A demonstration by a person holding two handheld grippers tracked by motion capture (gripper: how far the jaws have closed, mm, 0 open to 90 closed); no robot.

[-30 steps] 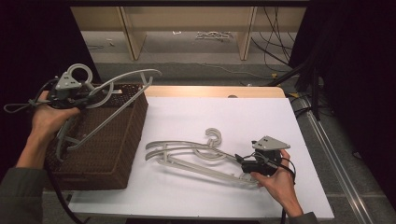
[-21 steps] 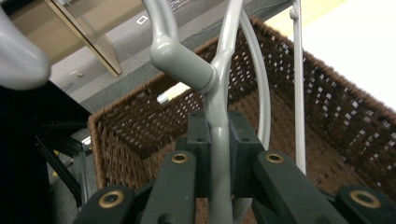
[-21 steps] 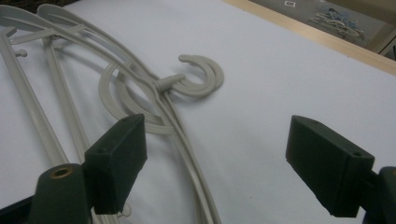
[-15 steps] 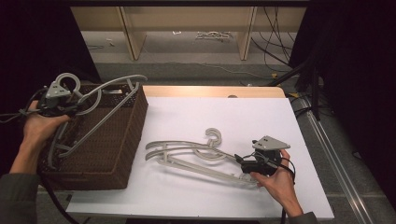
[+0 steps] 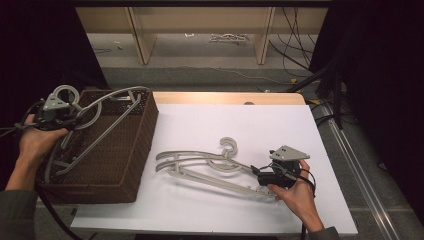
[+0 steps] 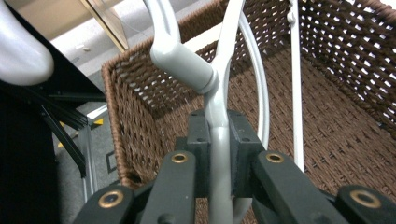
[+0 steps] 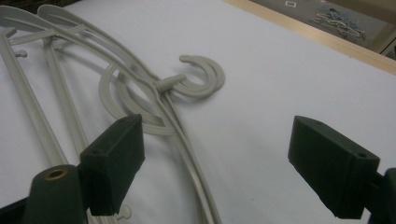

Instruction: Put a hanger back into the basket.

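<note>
High view: your left gripper [image 5: 56,114] holds one grey hanger [image 5: 107,120] over the wicker basket [image 5: 131,170] at the table's [image 5: 200,210] left edge; two hangers [image 5: 200,167] lie mid-table.

Left gripper view: jaws clamped on the hanger's neck. Likely step: lowering it in, then release.

Right gripper view: your right gripper [image 7: 219,172] jaws spread wide by the two.

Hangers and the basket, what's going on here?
A person is working with two hand-held grippers. The left gripper is shut on a grey hanger, holding it over the brown wicker basket at the table's left. The right gripper is open, sitting at one end of the two hangers on the table, which lie stacked on the white surface.
</note>
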